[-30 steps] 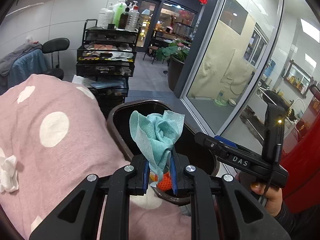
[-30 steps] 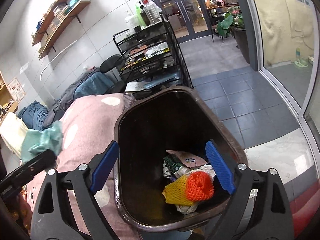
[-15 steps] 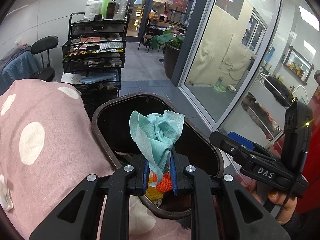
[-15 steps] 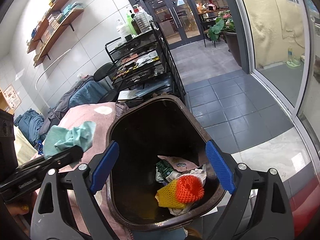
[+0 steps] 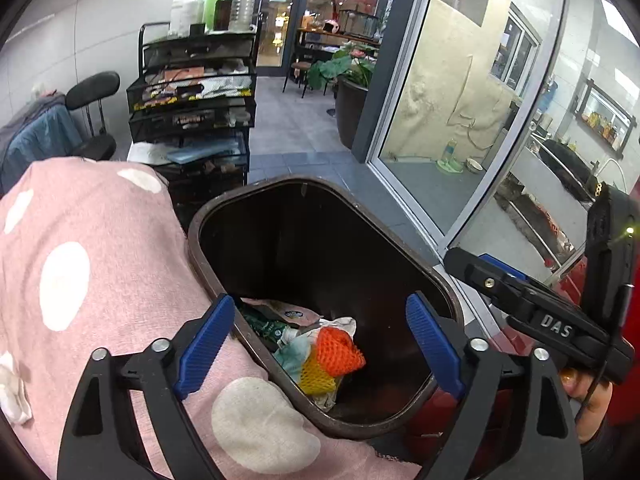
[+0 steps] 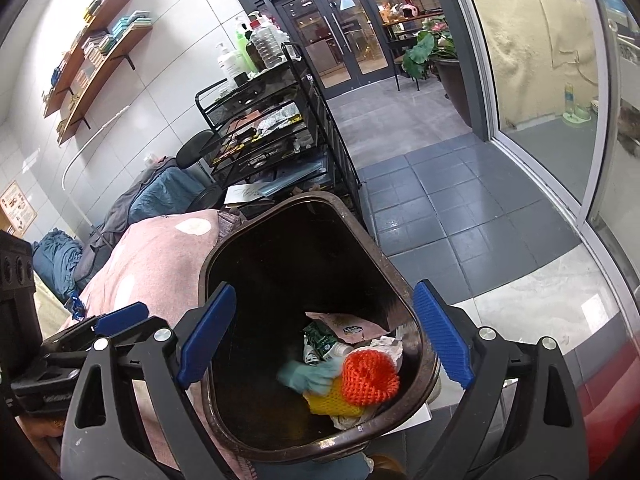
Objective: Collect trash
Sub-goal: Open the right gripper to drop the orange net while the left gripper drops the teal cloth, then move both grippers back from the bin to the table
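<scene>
Left gripper [image 5: 320,344] agape above crumpled teal tissue [image 5: 294,354] in brown bin [image 5: 256,344]

The dark brown bin [image 5: 248,336], open-topped and beside a pink dotted cloth, holds a crumpled teal wipe [image 5: 294,354] lying against an orange foam net [image 5: 338,350] over a yellow net [image 5: 316,378], with wrappers [image 5: 280,314] behind.
</scene>
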